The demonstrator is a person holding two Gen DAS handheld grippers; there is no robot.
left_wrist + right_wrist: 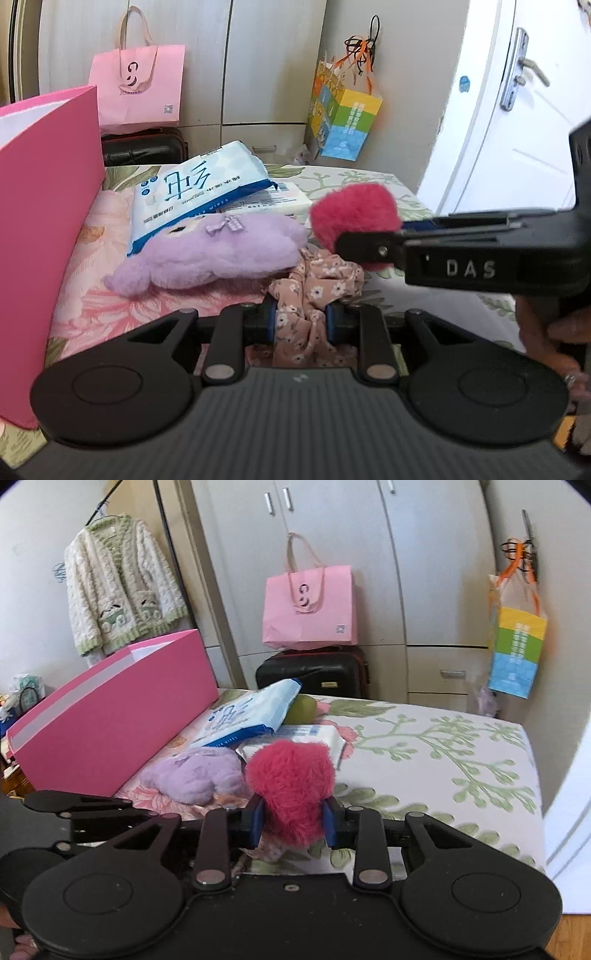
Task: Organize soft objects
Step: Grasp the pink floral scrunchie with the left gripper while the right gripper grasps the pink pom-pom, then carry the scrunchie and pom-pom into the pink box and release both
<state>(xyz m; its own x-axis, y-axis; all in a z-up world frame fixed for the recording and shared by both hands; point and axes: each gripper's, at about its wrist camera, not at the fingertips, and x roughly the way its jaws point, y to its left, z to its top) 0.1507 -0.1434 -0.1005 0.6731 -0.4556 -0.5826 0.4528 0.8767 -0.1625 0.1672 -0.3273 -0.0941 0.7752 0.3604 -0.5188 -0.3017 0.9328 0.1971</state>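
Left wrist view: the left tool (301,321) pinches a thin floral cloth (317,295), crumpled on the bed (369,177). Beside it lies a fluffy lilac plush (210,254), partly on a glossy wipes pack (199,192).

Right wrist view: the right tool (293,821) squeezes a shaggy, rounded magenta plush (291,775). The stiff pink box (110,720) stands just beside the pile; nothing looks sorted yet.

Soft daylight fills both views, brightest on the white door (491,110) at right. Shadows are faint. Fisheye bending curves the edges, and corners darken slightly.
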